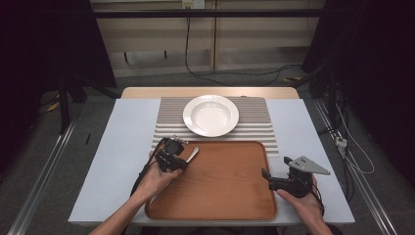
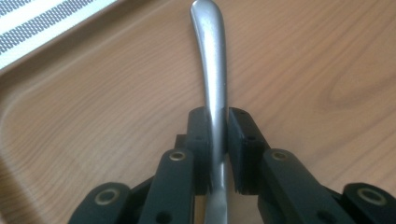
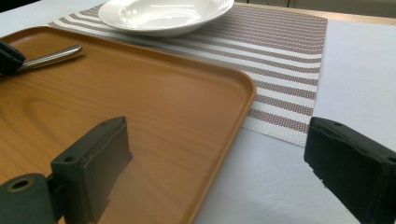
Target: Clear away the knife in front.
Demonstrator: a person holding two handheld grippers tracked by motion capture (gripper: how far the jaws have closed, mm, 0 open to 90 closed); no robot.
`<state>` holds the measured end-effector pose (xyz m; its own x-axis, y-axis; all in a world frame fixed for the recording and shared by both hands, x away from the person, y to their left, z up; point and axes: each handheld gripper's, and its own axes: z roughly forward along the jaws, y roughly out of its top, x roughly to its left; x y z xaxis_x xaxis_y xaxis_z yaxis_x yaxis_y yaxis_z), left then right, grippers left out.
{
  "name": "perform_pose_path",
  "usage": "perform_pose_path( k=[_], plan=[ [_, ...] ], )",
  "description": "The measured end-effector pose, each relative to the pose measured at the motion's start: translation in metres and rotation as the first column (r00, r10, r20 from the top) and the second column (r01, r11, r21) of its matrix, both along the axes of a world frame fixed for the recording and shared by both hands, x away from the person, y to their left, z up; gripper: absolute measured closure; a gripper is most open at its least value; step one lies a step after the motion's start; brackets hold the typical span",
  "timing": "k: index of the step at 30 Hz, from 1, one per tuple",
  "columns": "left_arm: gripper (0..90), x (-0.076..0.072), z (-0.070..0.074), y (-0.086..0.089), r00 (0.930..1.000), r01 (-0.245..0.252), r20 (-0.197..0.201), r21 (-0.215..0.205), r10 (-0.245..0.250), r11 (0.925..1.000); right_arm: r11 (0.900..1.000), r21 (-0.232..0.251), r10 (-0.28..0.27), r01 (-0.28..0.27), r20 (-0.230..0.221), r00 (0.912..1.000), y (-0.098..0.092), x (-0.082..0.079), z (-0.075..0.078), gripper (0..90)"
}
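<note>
From the high view, the left gripper (image 1: 177,152) sits over the near-left corner of the wooden tray (image 1: 220,196), clamped on a metal utensil (image 1: 193,154) whose handle end sticks out toward the plate (image 1: 211,115). Which kind of utensil it is cannot be told, since the working end is hidden under the hand. The plate rests on a striped mat (image 1: 254,112) just beyond the tray, on the counter (image 1: 122,142), so the setting looks laid out for the utensil to go beside or on it. The right gripper (image 1: 266,177) waits at the tray's right edge, holding nothing, probably kept clear so the left hand can work.

In the left gripper view, the fingers (image 2: 198,135) are narrow and press the utensil (image 2: 212,70) from both sides partway along its handle. That grip keeps the slim handle in line with the fingers, low over the tray (image 2: 303,70).

In the right gripper view, the fingers (image 3: 100,154) stand wide apart with only tray (image 3: 163,107) and counter (image 3: 280,177) between them. Farther off, the utensil's handle (image 3: 51,57) shows at the tray's far corner, with the plate (image 3: 163,14) and mat (image 3: 289,51) behind.
</note>
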<state>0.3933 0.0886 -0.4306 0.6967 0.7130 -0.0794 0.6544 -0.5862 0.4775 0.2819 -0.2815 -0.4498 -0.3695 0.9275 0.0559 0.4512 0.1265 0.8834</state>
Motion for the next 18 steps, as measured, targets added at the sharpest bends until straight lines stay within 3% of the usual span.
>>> perform_pose_path(
  k=[12,16,18],
  plan=[
    [79.5,-0.0027,-0.0030,0.0023,0.9997,-0.016,-0.021,-0.035,0.015,0.9992,1.000,0.001,0.002,-0.002,-0.004,1.0000,0.0000,0.0020,-0.0008,6.6],
    [78.9,-0.0003,-0.0040,0.0061,0.9996,0.007,-0.028,-0.056,-0.008,0.9984,1.000,0.000,0.005,-0.005,-0.003,1.0000,0.0004,0.0014,-0.0002,6.7],
    [78.4,-0.0001,-0.0042,0.0061,0.9996,0.025,-0.013,-0.049,-0.026,0.9985,1.000,0.001,0.007,-0.007,-0.002,1.0000,0.0006,0.0010,0.0000,6.7]
  ],
)
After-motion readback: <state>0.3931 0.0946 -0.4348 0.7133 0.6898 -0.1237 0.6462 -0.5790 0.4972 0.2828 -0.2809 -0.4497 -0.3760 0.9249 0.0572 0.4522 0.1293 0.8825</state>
